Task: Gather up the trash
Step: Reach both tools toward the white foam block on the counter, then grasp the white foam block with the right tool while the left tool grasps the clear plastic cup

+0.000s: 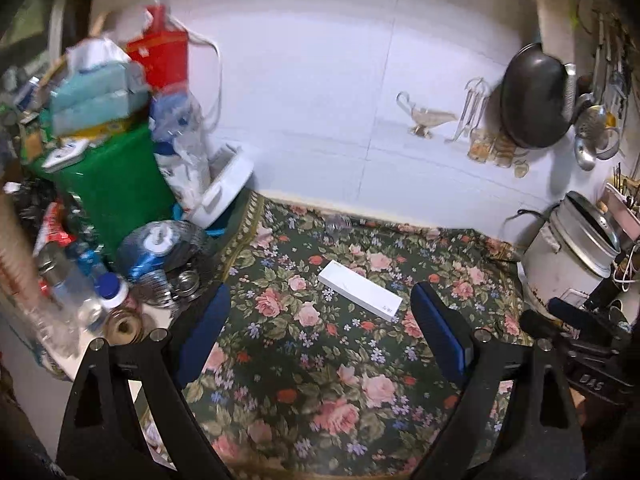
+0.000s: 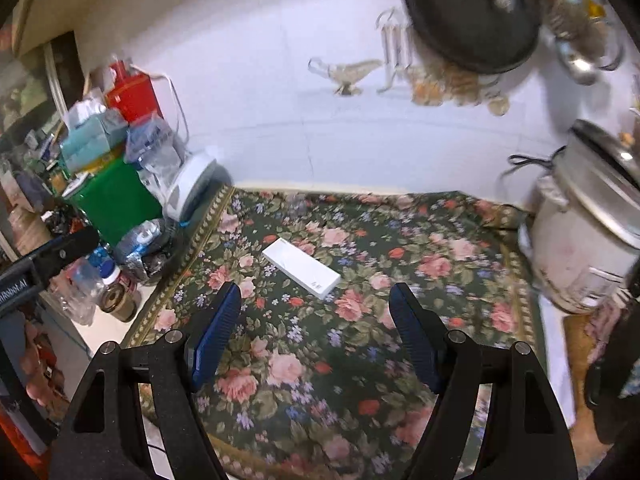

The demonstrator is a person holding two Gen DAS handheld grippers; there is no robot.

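Observation:
A flat white rectangular box (image 1: 360, 290) lies on the floral tablecloth (image 1: 304, 360), just beyond and between the fingers of my left gripper (image 1: 320, 300), which is open and empty. In the right wrist view the same box (image 2: 301, 268) lies a little ahead of my right gripper (image 2: 314, 300), also open and empty, hovering above the cloth (image 2: 320, 360). A crumpled clear plastic piece (image 1: 338, 224) sits near the cloth's far edge by the wall; it also shows in the right wrist view (image 2: 298, 202).
A cluttered pile stands at the left: green box (image 1: 112, 188), red container (image 1: 160, 56), white appliance (image 1: 224, 192), bottles and jars (image 1: 108, 292). A rice cooker (image 1: 572, 256) stands at the right. A black pan (image 1: 534, 100) and utensils hang on the wall.

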